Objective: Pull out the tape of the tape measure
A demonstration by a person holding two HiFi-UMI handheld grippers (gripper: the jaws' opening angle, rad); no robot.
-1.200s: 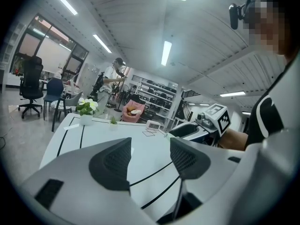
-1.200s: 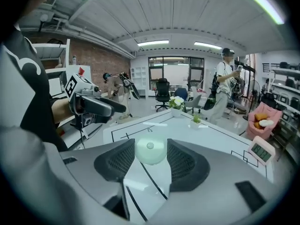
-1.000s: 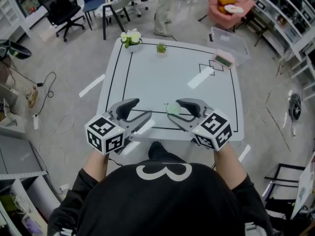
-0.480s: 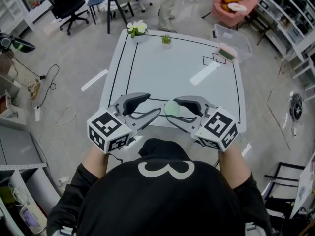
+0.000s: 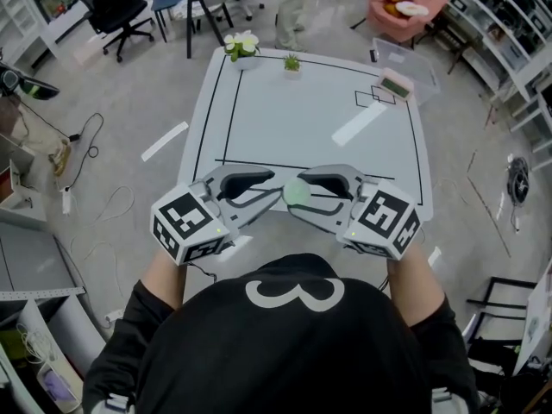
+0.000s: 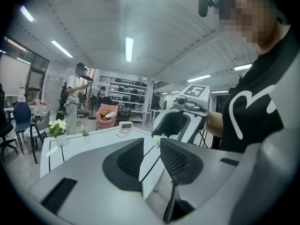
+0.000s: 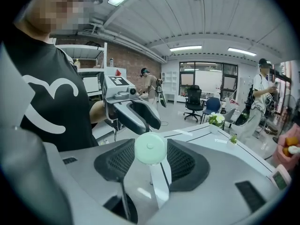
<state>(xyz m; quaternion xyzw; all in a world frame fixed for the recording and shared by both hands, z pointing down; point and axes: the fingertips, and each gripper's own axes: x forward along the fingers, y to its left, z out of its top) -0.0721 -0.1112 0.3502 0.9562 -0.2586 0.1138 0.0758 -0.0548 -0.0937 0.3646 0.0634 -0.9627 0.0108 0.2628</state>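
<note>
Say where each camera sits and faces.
Head view: on the head, steeply down at the table; shirt, forearms show.
Left gripper view: on the left tool, jaws just closing, nothing between, facing the right tool; shirt shows.
Right gripper view: on the right tool, facing the left past the tape measure; shirt shows.
Shared: the table.

Head cam is sitting above the person and looking steeply down, taking in the whole table [image 5: 302, 119] from near edge to far edge. The left gripper [image 5: 276, 185] cam is riding low behind its own jaws, facing the right gripper [image 5: 296, 195] close up over the near edge. The right gripper cam is mirroring that, staring back at the left one. All three are sharing the tabletop, both grippers and the flowers [image 5: 241, 44] at the far left corner.
</note>
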